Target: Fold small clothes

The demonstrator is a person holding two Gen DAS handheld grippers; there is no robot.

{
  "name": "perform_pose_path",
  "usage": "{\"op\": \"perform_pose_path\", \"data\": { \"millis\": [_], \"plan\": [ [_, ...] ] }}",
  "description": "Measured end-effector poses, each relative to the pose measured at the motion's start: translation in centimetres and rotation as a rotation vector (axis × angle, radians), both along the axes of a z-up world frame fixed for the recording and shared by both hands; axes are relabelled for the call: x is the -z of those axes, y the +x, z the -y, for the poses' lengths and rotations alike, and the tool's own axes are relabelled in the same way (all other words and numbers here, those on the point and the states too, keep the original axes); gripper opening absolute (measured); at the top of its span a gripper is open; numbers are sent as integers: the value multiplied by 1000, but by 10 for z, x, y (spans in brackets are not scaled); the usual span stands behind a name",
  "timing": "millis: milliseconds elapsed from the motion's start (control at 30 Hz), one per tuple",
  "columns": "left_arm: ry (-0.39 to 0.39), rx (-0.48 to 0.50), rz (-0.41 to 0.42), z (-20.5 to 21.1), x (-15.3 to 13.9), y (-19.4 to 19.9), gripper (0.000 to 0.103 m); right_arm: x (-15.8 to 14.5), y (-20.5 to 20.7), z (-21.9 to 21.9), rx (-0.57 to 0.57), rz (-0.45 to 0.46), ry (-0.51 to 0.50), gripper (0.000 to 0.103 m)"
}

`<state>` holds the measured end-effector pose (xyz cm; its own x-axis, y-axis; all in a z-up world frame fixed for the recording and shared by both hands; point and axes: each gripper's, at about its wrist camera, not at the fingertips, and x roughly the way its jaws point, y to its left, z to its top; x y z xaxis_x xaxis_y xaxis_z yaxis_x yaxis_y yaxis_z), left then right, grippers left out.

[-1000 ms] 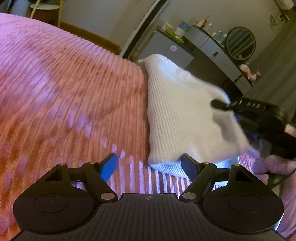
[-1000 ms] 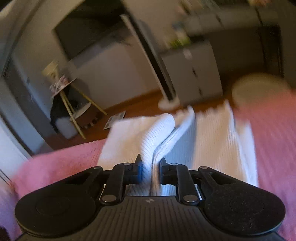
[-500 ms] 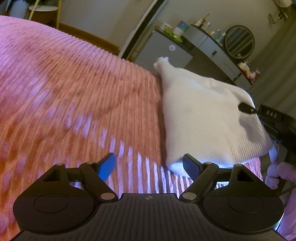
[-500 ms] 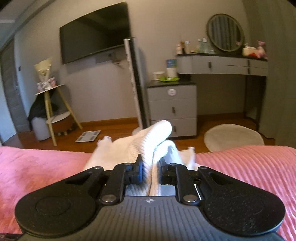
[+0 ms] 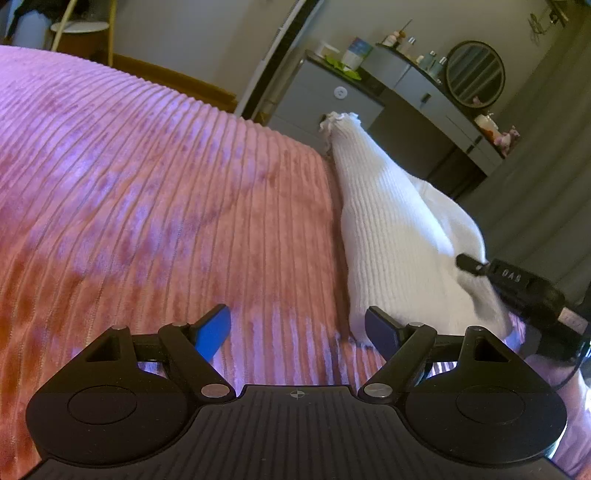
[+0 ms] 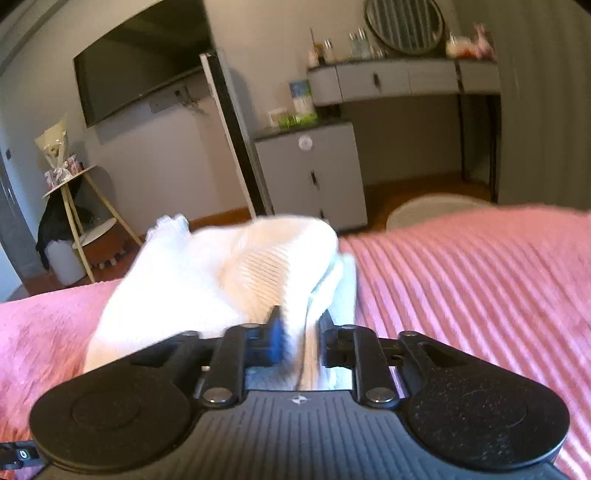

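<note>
White ribbed knit garment [image 5: 391, 236] lies bunched on the pink corduroy-ribbed bedspread [image 5: 166, 206], one frilled end reaching the bedspread's far edge. The right gripper [image 6: 299, 332] pinches a raised fold of the garment [image 6: 258, 266] between its fingers. The left gripper [image 5: 297, 326] hovers just beside the garment's near end, jaws spread wide with nothing between them.

Pink ribbed bedspread [image 5: 147, 206] across the foreground. Grey drawer cabinet [image 6: 310, 177] at twelve o'clock, round mirror [image 6: 404, 22] at one, wall-mounted TV [image 6: 140, 77] at eleven, wooden tripod side table [image 6: 74, 206] at nine.
</note>
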<state>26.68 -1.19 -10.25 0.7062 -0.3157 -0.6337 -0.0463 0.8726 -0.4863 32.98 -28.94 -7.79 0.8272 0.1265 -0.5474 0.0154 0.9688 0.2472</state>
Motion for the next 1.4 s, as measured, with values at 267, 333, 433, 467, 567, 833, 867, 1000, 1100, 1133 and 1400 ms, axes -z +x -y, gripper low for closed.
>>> {"op": "perform_pose_path", "data": {
  "millis": [267,333,433,467,567,833,867,1000,1100,1133,1400],
  "plan": [
    [24,12,24,7,-4,-2,85,-28,-77,22,143,134,328,51],
    [36,23,39,10,-7,-4,85,-25,-93,11,112,162,355,45],
    [58,34,51,16,-11,-6,85,-14,-95,-9,-14,170,395,38],
    [65,39,55,18,-12,-7,85,-10,-91,-12,-48,156,408,38],
    [85,50,63,23,-15,-7,86,5,-82,-10,-56,128,409,34],
    [74,45,82,24,-28,19,88,34,-73,28,80,74,349,9],
    [65,47,89,24,-32,23,88,32,-73,24,72,82,316,9],
    [35,111,97,31,-39,49,93,42,-72,25,69,79,341,9],
    [-61,128,66,31,-29,79,93,38,-69,22,58,78,326,9],
    [-100,137,47,30,-26,88,93,37,-70,21,58,77,332,11],
    [-196,176,-32,36,-9,120,96,21,-80,16,84,178,241,18]
  ]
}}
